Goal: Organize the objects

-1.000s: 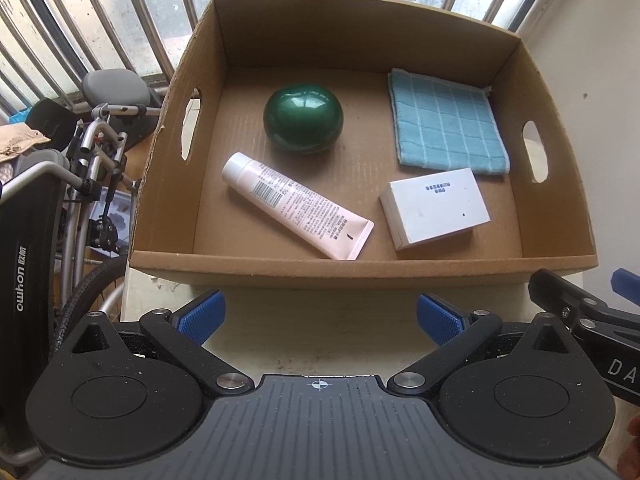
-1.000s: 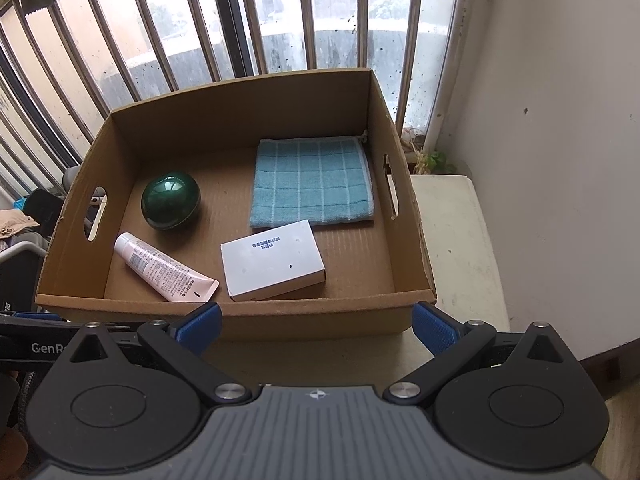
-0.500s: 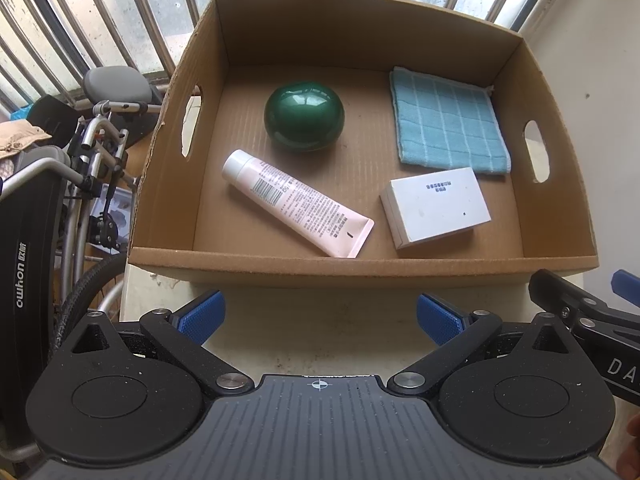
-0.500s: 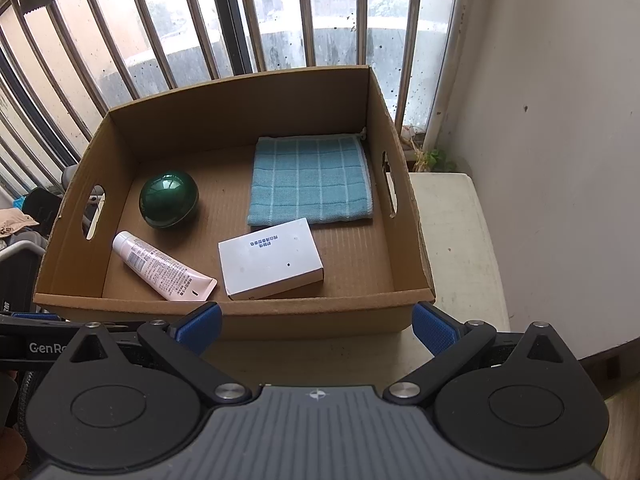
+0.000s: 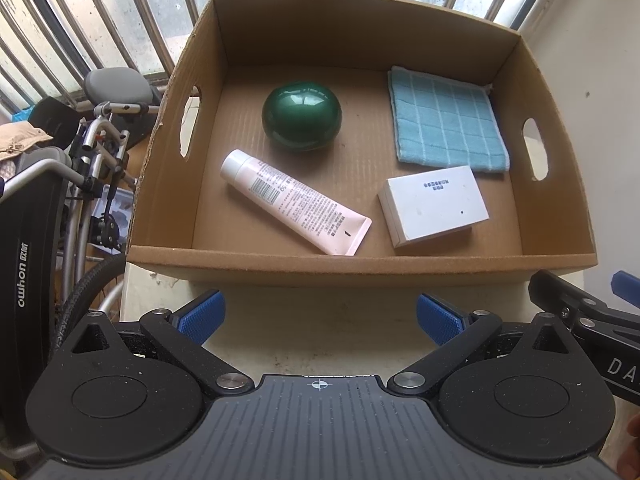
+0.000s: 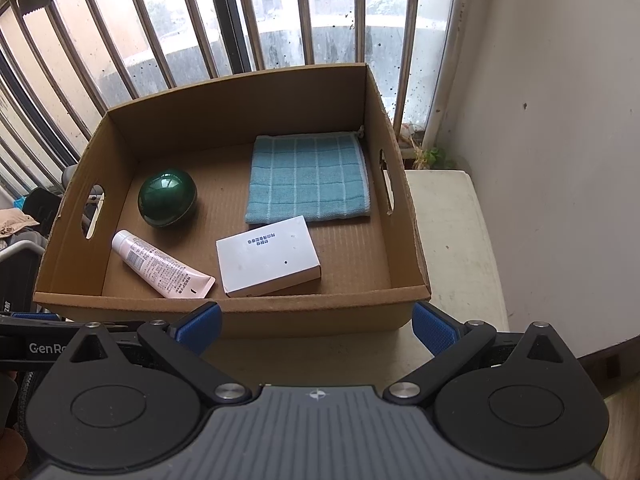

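An open brown cardboard box (image 5: 360, 268) on a pale worktop (image 6: 452, 240) holds a glossy green round jar (image 5: 302, 121), pink squeeze tube (image 5: 296, 202), white rectangular carton (image 5: 434, 204) and folded blue checked cloth (image 5: 446, 118) (far right corner). The left gripper (image 5: 318, 316) and right gripper (image 6: 316, 326) hover before it, both spread wide, empty.

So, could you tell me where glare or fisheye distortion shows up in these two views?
Left wrist view: a window highlight glints on the green ball, and the cardboard box walls bow outward. Right wrist view: the window bars splay and curve, backlit by bright daylight.
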A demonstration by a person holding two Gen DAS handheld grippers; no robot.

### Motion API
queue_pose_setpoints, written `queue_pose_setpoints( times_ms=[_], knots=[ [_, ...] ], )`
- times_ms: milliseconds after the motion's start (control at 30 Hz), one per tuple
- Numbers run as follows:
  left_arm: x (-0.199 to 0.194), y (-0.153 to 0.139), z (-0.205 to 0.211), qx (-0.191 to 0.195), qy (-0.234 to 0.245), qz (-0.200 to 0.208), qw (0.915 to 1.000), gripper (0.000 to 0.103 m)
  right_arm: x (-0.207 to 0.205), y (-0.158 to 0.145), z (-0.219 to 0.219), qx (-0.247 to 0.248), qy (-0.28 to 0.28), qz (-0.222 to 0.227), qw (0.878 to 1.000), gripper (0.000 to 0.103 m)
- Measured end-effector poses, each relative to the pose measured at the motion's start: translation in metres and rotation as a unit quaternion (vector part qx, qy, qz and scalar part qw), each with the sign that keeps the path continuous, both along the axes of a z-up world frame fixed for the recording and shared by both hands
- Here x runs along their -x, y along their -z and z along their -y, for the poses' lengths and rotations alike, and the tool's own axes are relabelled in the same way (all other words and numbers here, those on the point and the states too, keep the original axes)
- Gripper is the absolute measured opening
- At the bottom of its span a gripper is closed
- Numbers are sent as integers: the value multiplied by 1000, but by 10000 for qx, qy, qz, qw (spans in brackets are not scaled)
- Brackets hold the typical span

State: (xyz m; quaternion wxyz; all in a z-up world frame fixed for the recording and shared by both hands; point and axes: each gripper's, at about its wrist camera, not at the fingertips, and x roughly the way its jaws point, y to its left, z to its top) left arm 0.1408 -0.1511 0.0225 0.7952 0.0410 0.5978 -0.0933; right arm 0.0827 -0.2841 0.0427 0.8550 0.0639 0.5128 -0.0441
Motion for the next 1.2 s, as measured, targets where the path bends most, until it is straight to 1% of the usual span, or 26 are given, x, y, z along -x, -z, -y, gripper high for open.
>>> queue_pose_setpoints(
  times_ms=[1200],
  knots=[
    [1, 2, 3, -32, -1, -33, 10000, 102, -1, 2, 2, -20, 28, -94, 9999, 103]
  ],
)
